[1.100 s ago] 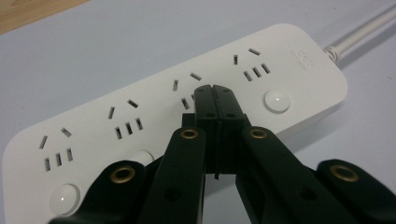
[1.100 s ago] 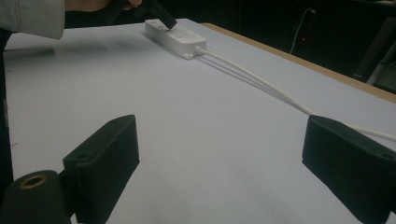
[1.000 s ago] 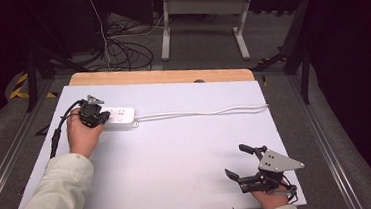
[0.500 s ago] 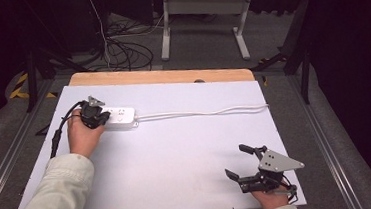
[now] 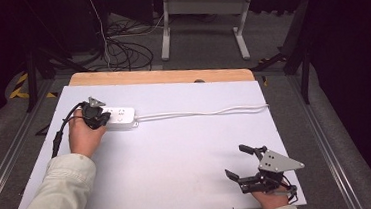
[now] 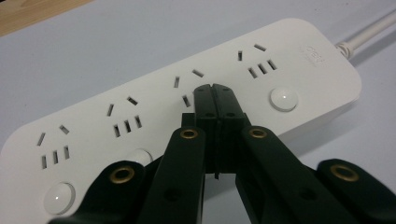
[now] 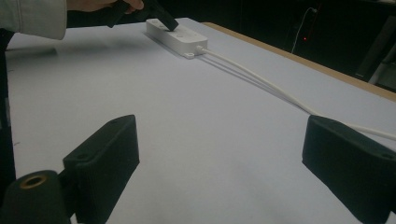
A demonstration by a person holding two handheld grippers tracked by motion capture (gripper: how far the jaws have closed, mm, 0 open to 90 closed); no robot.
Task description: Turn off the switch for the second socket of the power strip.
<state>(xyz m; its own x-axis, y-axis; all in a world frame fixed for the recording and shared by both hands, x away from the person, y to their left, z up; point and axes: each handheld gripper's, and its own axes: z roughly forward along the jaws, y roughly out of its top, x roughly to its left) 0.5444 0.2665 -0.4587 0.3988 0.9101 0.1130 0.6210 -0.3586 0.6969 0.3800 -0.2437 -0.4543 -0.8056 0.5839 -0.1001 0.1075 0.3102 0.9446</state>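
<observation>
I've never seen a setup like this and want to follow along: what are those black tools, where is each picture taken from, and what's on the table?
A person holds a hand-operated two-jaw clamp in each hand. One picture looks down from above; the other two come from cameras riding on each tool. On the white table top lies a white plastic power strip with round buttons and a white cord. The left gripper, jaws shut together and holding nothing, has its tip over the strip's top. The right gripper hangs open near the table's front, holding nothing.

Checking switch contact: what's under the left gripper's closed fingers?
The white power strip: the left gripper sits shut over its third socket group, between two round buttons. The fingers cover part of that socket; actual contact can't be confirmed.
</observation>
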